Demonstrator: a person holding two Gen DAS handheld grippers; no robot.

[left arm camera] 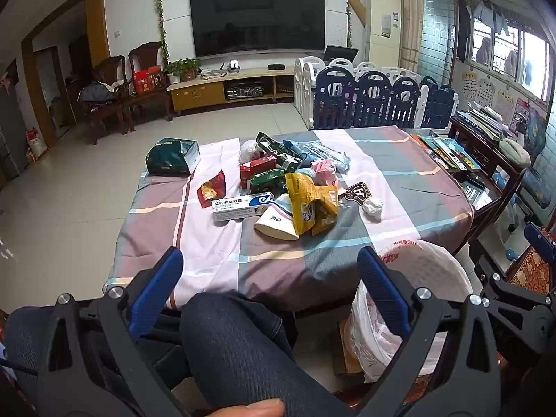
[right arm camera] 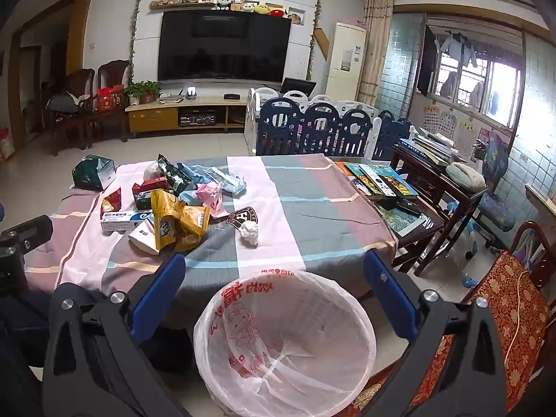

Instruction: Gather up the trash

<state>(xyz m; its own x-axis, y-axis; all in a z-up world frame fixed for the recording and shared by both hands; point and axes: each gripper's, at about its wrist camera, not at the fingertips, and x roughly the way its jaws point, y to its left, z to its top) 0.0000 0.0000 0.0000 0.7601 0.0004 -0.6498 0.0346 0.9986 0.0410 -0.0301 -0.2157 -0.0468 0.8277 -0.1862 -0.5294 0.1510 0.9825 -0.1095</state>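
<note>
Trash lies heaped on the checked tablecloth (left arm camera: 399, 173): a yellow snack bag (left arm camera: 307, 205), a white-and-blue tube box (left arm camera: 239, 205), a red wrapper (left arm camera: 212, 188), a crumpled white tissue (left arm camera: 373, 206), a pink wrapper (left arm camera: 325, 168) and a dark green bag (left arm camera: 170, 158). A bin lined with a white plastic bag (right arm camera: 285, 340) stands at the table's near edge, empty. My left gripper (left arm camera: 269, 264) hangs open over the person's knee, short of the table. My right gripper (right arm camera: 274, 267) is open above the bin. The tissue (right arm camera: 249, 232) and the yellow bag (right arm camera: 175, 224) lie beyond it.
Books (right arm camera: 378, 180) are stacked at the table's right edge beside a dark wooden side table (right arm camera: 434, 173). A chair with a red patterned cushion (right arm camera: 504, 312) stands right of the bin. A blue-and-white play fence (left arm camera: 375, 99) is behind the table. The person's jeans-clad leg (left arm camera: 243, 347) lies under the left gripper.
</note>
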